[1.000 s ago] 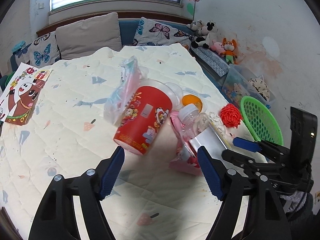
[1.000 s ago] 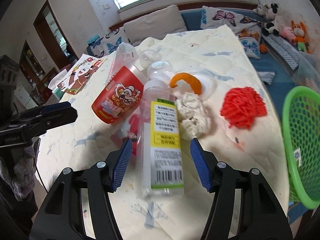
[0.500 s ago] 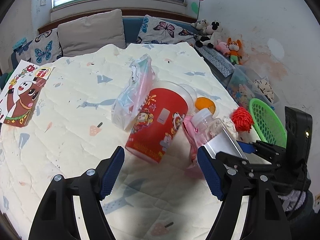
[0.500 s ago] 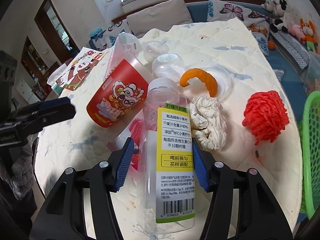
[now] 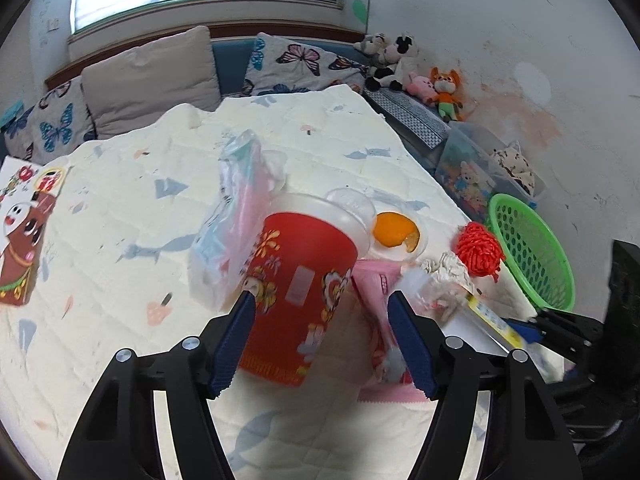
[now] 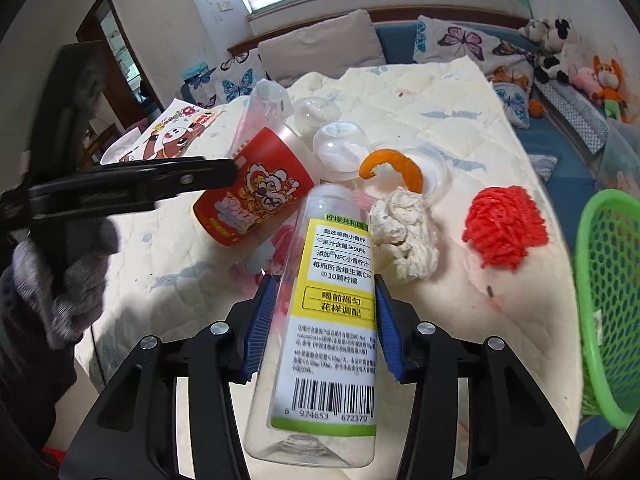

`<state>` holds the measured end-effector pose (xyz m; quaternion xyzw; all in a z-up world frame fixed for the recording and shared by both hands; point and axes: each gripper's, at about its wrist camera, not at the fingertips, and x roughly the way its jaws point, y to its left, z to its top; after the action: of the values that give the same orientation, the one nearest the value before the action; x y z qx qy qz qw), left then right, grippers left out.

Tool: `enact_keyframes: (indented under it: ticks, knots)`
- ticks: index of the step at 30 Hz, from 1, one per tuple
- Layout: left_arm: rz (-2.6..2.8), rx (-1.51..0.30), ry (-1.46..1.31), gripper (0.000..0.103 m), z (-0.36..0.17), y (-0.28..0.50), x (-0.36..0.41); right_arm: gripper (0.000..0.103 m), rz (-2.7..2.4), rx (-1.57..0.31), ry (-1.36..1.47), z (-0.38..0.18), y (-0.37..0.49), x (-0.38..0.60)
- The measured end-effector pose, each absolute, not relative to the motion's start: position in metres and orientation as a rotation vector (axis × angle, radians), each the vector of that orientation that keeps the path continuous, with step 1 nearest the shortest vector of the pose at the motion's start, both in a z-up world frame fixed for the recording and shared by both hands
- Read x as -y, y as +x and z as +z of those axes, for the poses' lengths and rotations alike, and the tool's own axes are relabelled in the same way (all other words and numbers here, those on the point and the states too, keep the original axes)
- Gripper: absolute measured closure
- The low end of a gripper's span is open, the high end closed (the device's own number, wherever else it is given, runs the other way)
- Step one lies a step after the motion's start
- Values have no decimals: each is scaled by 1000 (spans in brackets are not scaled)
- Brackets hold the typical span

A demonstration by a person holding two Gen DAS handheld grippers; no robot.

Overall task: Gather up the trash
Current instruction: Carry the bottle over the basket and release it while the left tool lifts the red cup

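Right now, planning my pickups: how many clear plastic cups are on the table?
3 clear cups: one beside the red cup's rim, one behind it by the plastic bag, one holding orange peel. More may be hidden.

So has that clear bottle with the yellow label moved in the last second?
Yes. The clear bottle has tipped up off the quilt, and the closing right hand-held gripper now presses on it.
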<state>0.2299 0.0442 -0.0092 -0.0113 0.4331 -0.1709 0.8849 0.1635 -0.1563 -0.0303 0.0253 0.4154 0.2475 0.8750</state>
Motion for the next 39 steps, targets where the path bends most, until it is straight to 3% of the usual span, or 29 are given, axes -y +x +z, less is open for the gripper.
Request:
enact_keyframes:
  ticks: [12,17,25,27,29,39]
  knots:
    - [-372,-924,27,36,-22,257,-37,55,489,-832,55,-14,137,180]
    - [-363,-921,63,28,-27,262,-33,55,473,-814,55,-6,128,188]
    - [-311,-901,190,26,-36,263,-21,55,422,-805,73,-2,123,206]
    - [-290,-898,199,27,-38,263,-23,55,409,-804,78,-2,123,210]
    - [-265,-894,210,37,-39,263,-24,55,397,-802,82,-3,122,213]
    - [-259,-872,108,39,-20,246,-36,55,344,-762,121,10,121,237]
